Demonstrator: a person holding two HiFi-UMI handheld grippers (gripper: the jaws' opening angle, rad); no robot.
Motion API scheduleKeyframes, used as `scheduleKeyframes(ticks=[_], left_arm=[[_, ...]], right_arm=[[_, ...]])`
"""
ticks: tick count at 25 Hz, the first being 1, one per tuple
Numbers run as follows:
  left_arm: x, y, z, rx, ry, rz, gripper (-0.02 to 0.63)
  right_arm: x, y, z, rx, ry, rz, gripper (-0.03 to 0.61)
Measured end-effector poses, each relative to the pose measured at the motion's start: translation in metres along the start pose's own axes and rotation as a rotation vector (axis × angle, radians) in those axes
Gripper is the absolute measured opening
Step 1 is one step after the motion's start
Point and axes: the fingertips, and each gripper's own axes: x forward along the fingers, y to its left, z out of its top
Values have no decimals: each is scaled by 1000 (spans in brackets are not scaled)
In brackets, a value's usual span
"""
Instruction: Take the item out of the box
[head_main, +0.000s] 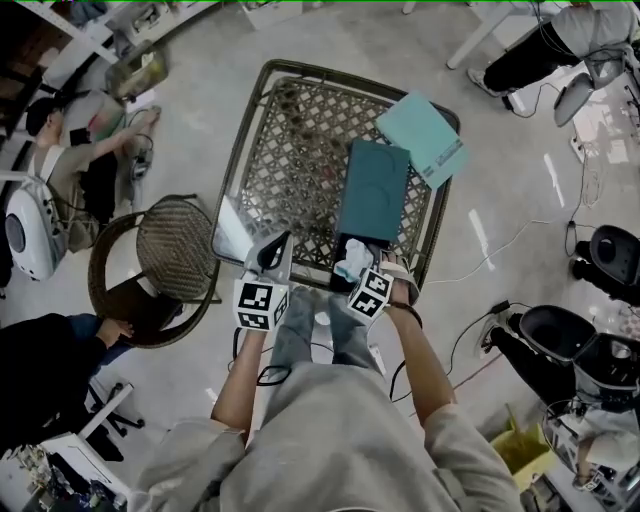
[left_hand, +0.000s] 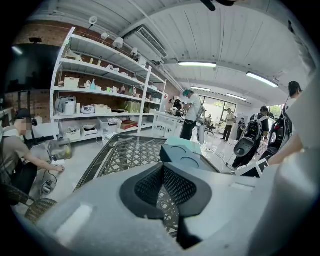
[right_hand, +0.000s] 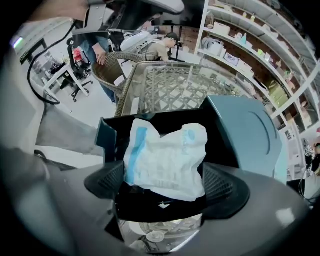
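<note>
We saw the right gripper (right_hand: 164, 185) pointing steeply down into the open near end of a dark teal box (right_hand: 106, 136). Its jaws stood wide apart. A crumpled white plastic bag (right_hand: 167, 155) with a blue stripe sat between the two pads (right_hand: 107, 182). The pads flanked the bag without squeezing it. The bag lay inside the box's black interior, at the end nearest the person.

In the head view the right gripper (head_main: 358, 268) hung over that same bag (head_main: 352, 262) at the near edge of the table. The box's dark teal lid (head_main: 373, 190) lay just beyond the opening, toward the far side.

The left gripper (left_hand: 162, 172) had its jaws together, with nothing between them. From the head view it (head_main: 272, 252) hovered to the left of the box, over the near left part of the table.

The table (head_main: 290, 150) had a metal lattice top in a dark frame. A pale teal flat sheet (head_main: 425, 135) lay at its far right corner, partly past the edge. A round wicker chair (head_main: 175, 240) stood on the floor just left of the table. Farther left, a person (head_main: 70, 160) sat on the floor. The left gripper view showed white shelves (left_hand: 100, 90) along the far wall.
</note>
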Motion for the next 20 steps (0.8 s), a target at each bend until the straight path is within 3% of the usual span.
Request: scheduleKeyframes(ticks=[9, 20], left_arm=[[-1, 1, -1, -1, 1, 2, 6], [-3, 1, -2, 5, 1, -1, 6]], right_arm=[[8, 8, -3, -24, 51, 64, 458], [3, 13, 0, -24, 1, 52, 309]])
